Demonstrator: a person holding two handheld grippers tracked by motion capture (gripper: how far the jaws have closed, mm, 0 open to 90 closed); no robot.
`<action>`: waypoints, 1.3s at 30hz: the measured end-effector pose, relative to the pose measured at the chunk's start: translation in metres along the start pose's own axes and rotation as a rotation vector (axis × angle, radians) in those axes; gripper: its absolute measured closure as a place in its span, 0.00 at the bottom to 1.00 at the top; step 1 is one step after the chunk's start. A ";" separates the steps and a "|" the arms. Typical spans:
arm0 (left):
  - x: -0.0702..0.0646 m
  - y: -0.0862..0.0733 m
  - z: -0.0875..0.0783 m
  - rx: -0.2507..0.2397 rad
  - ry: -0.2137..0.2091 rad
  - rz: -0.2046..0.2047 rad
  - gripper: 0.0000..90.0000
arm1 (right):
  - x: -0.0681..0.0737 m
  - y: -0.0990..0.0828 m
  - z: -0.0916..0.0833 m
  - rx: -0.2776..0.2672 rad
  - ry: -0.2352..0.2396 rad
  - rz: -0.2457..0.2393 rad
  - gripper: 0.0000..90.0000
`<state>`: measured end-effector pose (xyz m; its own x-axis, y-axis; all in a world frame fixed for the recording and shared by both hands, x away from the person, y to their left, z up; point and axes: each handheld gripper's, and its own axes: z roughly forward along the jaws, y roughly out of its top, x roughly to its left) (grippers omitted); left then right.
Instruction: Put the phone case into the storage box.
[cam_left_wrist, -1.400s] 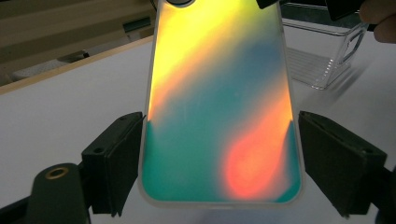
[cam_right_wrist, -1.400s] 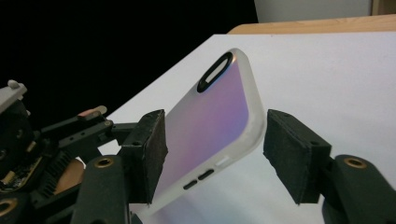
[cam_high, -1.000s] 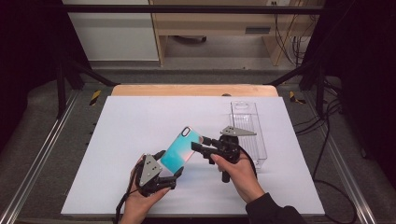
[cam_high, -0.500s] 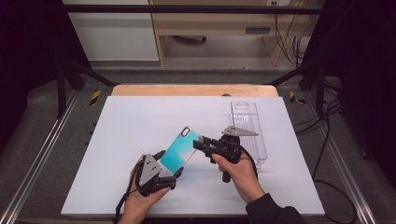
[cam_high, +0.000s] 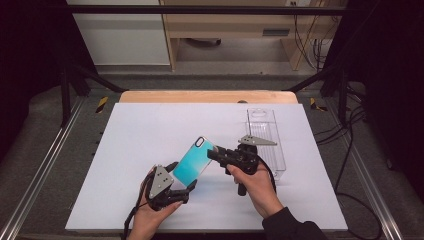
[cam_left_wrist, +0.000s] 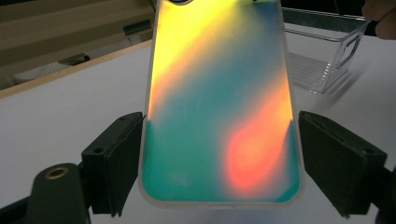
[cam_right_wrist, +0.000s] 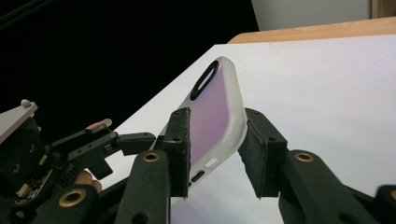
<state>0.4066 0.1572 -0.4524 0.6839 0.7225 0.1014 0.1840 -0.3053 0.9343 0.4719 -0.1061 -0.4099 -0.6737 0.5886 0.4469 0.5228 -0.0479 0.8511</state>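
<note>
A phone case (cam_high: 195, 161) with a teal, colour-shifting back is held tilted above the white mat. My left gripper (cam_high: 183, 176) is shut on its lower end, one pad on each long side, as the left gripper view shows (cam_left_wrist: 220, 119). My right gripper (cam_high: 212, 152) comes in from the right at the case's upper edge. In the right gripper view its jaws (cam_right_wrist: 217, 116) have just been closing, with the case (cam_right_wrist: 219, 100) between them. One pad lies on the back face and the other on the frosted rim.
A clear plastic box (cam_high: 267, 137) lies on the mat (cam_high: 150, 125) just right of my right hand and shows in the left gripper view (cam_left_wrist: 327, 60). The table's wooden edge (cam_high: 200, 96) runs along the far side, with metal rails on both sides.
The right gripper's jaws have drawn in around the case's upper edge. Both hands and the case have kept their places.
</note>
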 end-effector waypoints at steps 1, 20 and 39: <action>0.000 0.000 0.000 0.001 0.000 -0.001 0.19 | 0.000 0.000 0.000 0.000 -0.002 0.004 0.73; 0.000 -0.004 0.007 0.037 0.004 -0.002 0.19 | 0.015 0.007 -0.003 -0.001 0.046 0.022 0.87; 0.015 -0.006 -0.002 -0.028 0.019 -0.085 0.10 | 0.025 0.018 -0.008 -0.024 0.012 -0.116 0.90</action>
<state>0.4143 0.1712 -0.4562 0.6528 0.7570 0.0277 0.2206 -0.2250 0.9491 0.4602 -0.0987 -0.3809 -0.7352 0.5820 0.3476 0.4283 0.0013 0.9037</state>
